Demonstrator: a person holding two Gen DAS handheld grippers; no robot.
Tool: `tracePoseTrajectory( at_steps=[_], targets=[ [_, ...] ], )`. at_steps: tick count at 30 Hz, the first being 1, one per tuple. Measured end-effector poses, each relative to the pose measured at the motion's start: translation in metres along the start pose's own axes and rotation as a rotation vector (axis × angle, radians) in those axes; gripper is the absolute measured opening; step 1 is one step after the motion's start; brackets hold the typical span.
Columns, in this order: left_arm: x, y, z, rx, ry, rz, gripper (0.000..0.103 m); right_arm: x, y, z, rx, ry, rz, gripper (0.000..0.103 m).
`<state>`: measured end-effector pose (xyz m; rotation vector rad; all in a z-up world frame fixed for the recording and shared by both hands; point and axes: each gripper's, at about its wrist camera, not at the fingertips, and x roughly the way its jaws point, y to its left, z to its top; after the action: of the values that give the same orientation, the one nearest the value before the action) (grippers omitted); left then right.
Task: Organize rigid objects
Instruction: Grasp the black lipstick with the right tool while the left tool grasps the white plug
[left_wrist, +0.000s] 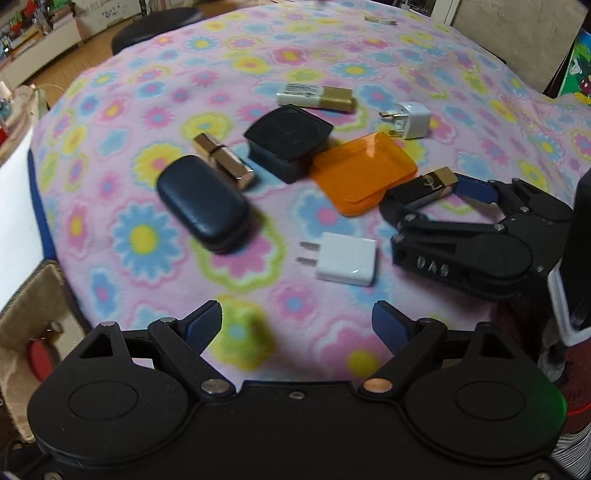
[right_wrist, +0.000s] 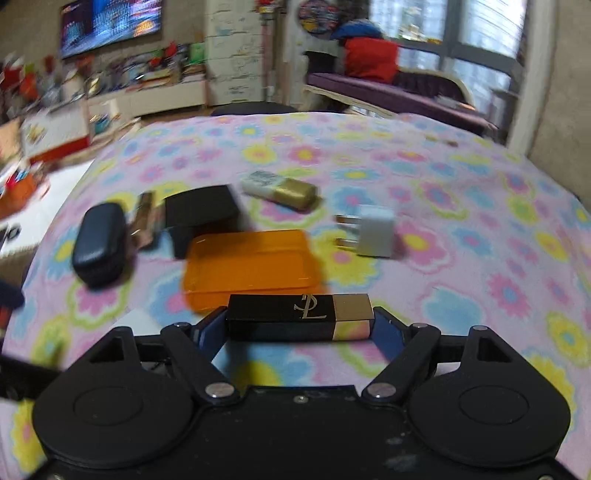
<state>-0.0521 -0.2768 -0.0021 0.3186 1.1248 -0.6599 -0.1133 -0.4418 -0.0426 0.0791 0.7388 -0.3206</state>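
Right wrist view: your right gripper (right_wrist: 300, 325) clamps the black-and-gold lipstick (right_wrist: 299, 317) lengthwise by its ends; keep it level; the left gripper (left_wrist: 297, 325) stands open and empty.

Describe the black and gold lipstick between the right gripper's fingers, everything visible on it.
The lipstick is a square-sided tube, glossy black for most of its length with a shiny gold section at one end and a gold monogram on the black part. It looks like hard plastic or metal, closed and undamaged. It lies crosswise in the right gripper, a blue pad at each end. From the left wrist view it sits just beside the orange tray, over the flowered blanket.
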Motion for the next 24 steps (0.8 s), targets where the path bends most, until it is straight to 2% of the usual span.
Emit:
tracePoseTrajectory(
  at_steps=[7, 14, 24],
  targets=[
    [0.009, -0.019, 0.02, 0.019, -0.007, -0.037, 0.086, 0.002, -0.026, 0.001, 0.127, 0.001, -0.055, 0.081],
    [0.036, -0.024, 0.035, 0.003, 0.062, -0.076, 0.085, 0.002, -0.038, 0.001, 0.173, -0.003, -0.084, 0.081],
    [0.052, -0.025, 0.04, 0.033, 0.079, -0.081, 0.085, 0.003, -0.036, 0.001, 0.172, -0.005, -0.086, 0.081]
  ],
)
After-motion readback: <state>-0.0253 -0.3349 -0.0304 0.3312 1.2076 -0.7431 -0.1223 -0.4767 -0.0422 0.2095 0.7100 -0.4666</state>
